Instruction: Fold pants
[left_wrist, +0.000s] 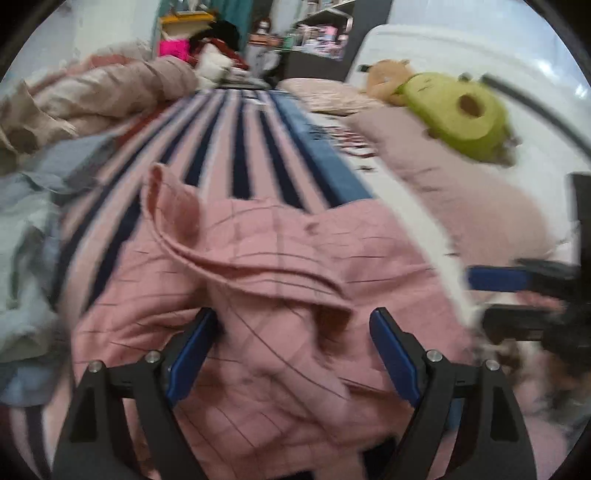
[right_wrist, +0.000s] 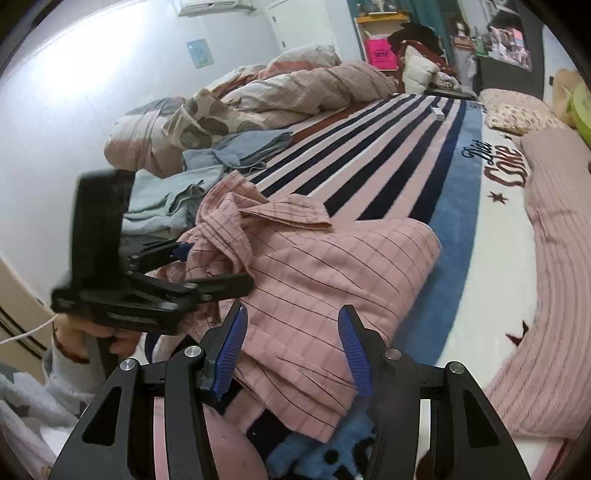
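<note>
Pink checked pants (left_wrist: 266, 280) lie crumpled on the striped bed cover (left_wrist: 240, 147); they also show in the right wrist view (right_wrist: 314, 273). My left gripper (left_wrist: 291, 325) is open, its jaws standing over the bunched cloth without closing on it. It shows in the right wrist view (right_wrist: 218, 266) at the pants' left side. My right gripper (right_wrist: 291, 325) is open, jaws wide apart just above the near edge of the pants. It shows in the left wrist view (left_wrist: 480, 295) at the right of the pants.
Folded blue-grey clothes (right_wrist: 177, 192) lie left of the pants. A rumpled duvet (right_wrist: 280, 92) fills the far left of the bed. A long pink pillow (right_wrist: 554, 295) and a green plush toy (left_wrist: 461, 110) lie on the right. A blue furry item (right_wrist: 325, 450) lies at the bed's near edge.
</note>
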